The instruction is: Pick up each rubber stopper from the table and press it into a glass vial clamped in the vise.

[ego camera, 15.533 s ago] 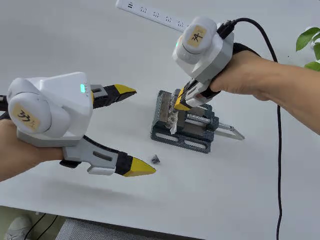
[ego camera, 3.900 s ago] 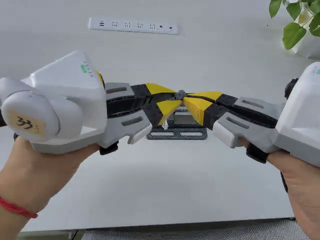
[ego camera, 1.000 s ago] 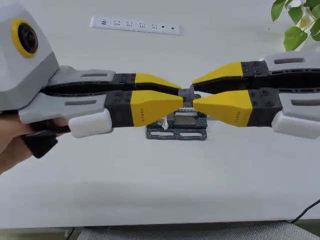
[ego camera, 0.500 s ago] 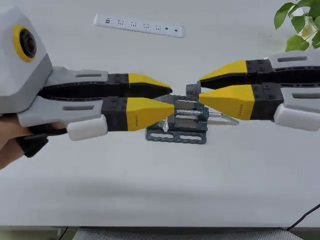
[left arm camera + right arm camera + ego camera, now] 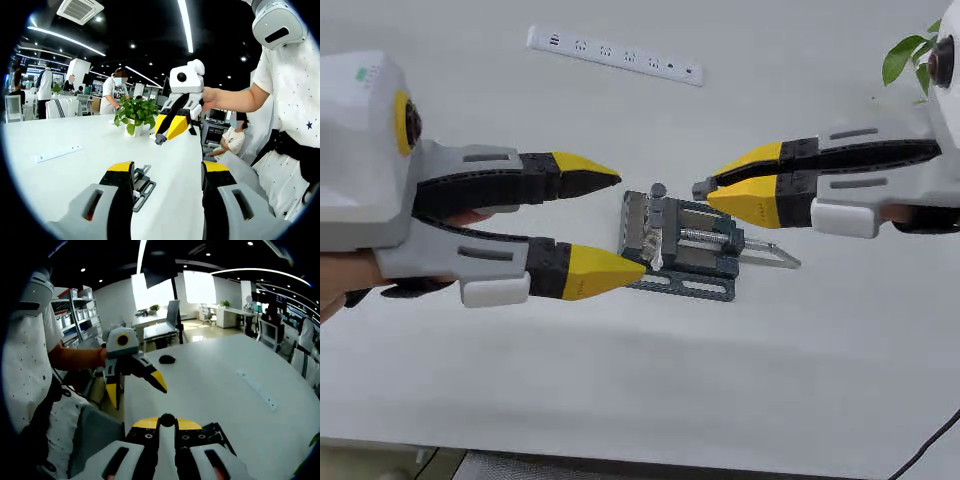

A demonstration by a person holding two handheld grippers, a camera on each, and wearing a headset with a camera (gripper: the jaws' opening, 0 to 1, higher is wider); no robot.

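Head view: the left gripper [image 5: 623, 225] hangs to the left of the vise [image 5: 692, 268], its jaws spread wide with nothing between them. The right gripper [image 5: 710, 191] pinches a small grey stopper [image 5: 702, 187] above the vise's screw end. Glass vials [image 5: 645, 240] sit clamped in the vise. A power strip [image 5: 615, 55] lies on the table [image 5: 620, 380] behind, well apart.

Left gripper view: a plant [image 5: 136, 112] stands behind the right gripper.

Right gripper view: the clenched tips and the stopper hide most of the vise.

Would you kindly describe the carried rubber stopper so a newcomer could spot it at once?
On the white table sits a dark vise; the right gripper points toward it. The small grey stopper is pinched between the tips of its yellow fingers, unlike the similar grey cap seated atop the vise.
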